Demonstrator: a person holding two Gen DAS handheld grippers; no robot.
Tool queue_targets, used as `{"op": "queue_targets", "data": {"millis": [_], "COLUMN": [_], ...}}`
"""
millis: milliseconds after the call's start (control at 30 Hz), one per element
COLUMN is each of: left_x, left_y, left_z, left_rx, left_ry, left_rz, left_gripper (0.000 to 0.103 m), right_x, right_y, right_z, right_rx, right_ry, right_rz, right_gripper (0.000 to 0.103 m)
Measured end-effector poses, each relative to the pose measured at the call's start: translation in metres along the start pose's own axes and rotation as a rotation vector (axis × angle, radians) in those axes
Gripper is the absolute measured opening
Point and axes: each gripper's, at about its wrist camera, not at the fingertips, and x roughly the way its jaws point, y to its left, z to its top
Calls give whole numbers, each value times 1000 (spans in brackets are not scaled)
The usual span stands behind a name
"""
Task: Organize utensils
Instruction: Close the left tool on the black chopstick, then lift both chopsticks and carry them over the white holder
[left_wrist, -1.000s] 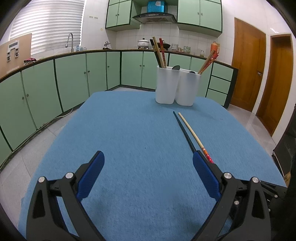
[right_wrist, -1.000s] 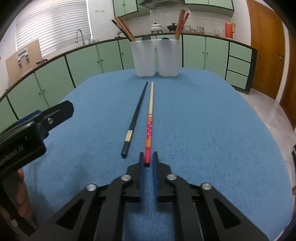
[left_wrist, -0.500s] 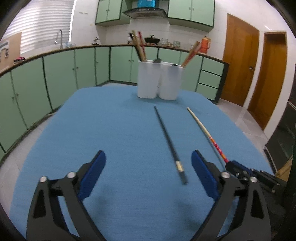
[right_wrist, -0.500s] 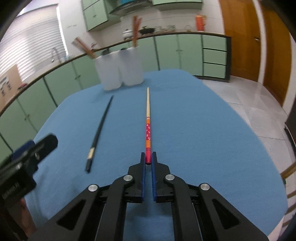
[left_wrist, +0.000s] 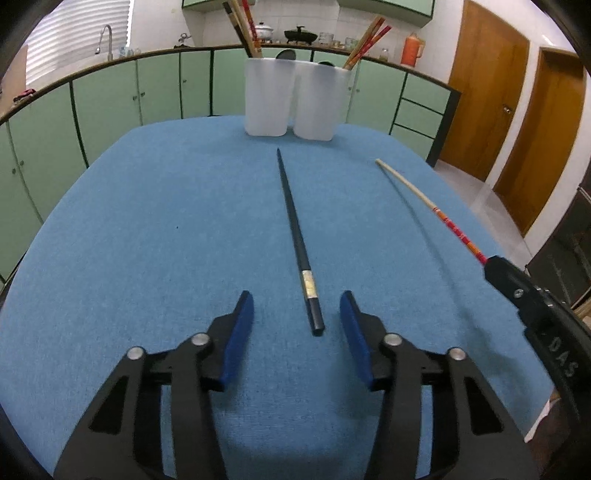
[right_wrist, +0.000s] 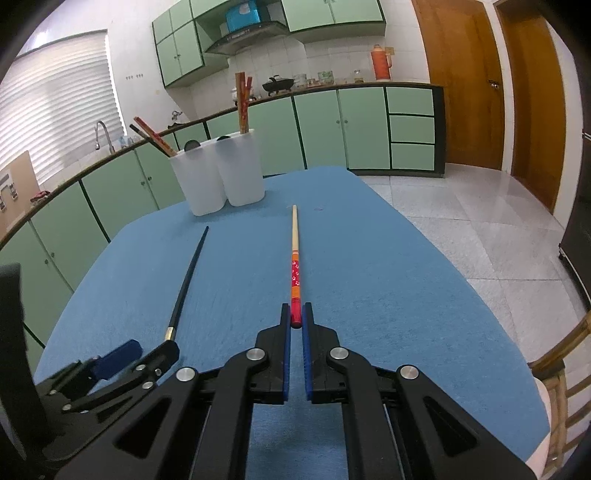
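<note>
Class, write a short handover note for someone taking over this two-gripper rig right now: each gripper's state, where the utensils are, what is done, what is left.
Right gripper: shut on the red end of the red-and-wood patterned chopstick, whose shaft points toward the cups.
Left gripper: open, fingers either side of the butt end of the plain black chopstick, which lies flat on the blue cloth table.
Two white plastic cups at the far edge already hold chopsticks.
Left: grasp the black one, then place both chopsticks in the cups.

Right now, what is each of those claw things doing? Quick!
Left gripper: open, holding nothing, the black chopstick's end lying between its fingers.
Right gripper: closed on the red end of the red-and-wood chopstick.
</note>
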Motion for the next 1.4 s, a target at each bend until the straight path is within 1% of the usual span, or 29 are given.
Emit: {"op": "queue_targets", "data": {"millis": [33,67,133,167,200,233,300,467,667,900,1100,1167,1300,1400], "left_x": [1,1,3,3,3,3,4,2,-6,-26,-49,-55,-60,-55], "left_y": [0,-1,-2,-3,-3,-4,-5,-3,0,1,1,2,3,6], "left_z": [0,1,1,2,2,3,3,6,11,20,36,40,43,40], "left_rx": [-2,-1,3,5,7,10,15,-1,-13,-4,6,-3,-13,-20], "left_ry": [0,2,6,6,6,7,10,14,-6,-57,-117,-126,-137,-125], "left_rz": [4,6,10,10,8,7,4,-8,-5,12,31,22,15,11], "left_gripper": [41,40,29,27,21,13,6,6,6,6,6,6,6,6], "right_x": [-1,-1,-3,-4,-5,-6,-7,-9,-12,-18,-24,-25,-29,-26], "right_y": [0,0,0,1,1,1,1,3,9,10,11,11,12,12], "right_z": [1,1,1,1,1,0,0,0,0,4,9,10,12,11], "right_rx": [2,2,3,2,1,0,-1,-12,-36,-54,-64,-65,-73,-74], "right_ry": [-3,-5,-9,-11,-13,-15,-17,-20,-21,-34,-42,-45,-55,-44], "right_rz": [1,3,5,7,7,7,6,7,13,15,21,24,25,27], "right_gripper": [6,6,6,6,6,6,6,6,6,6,6,6,6,6]}}
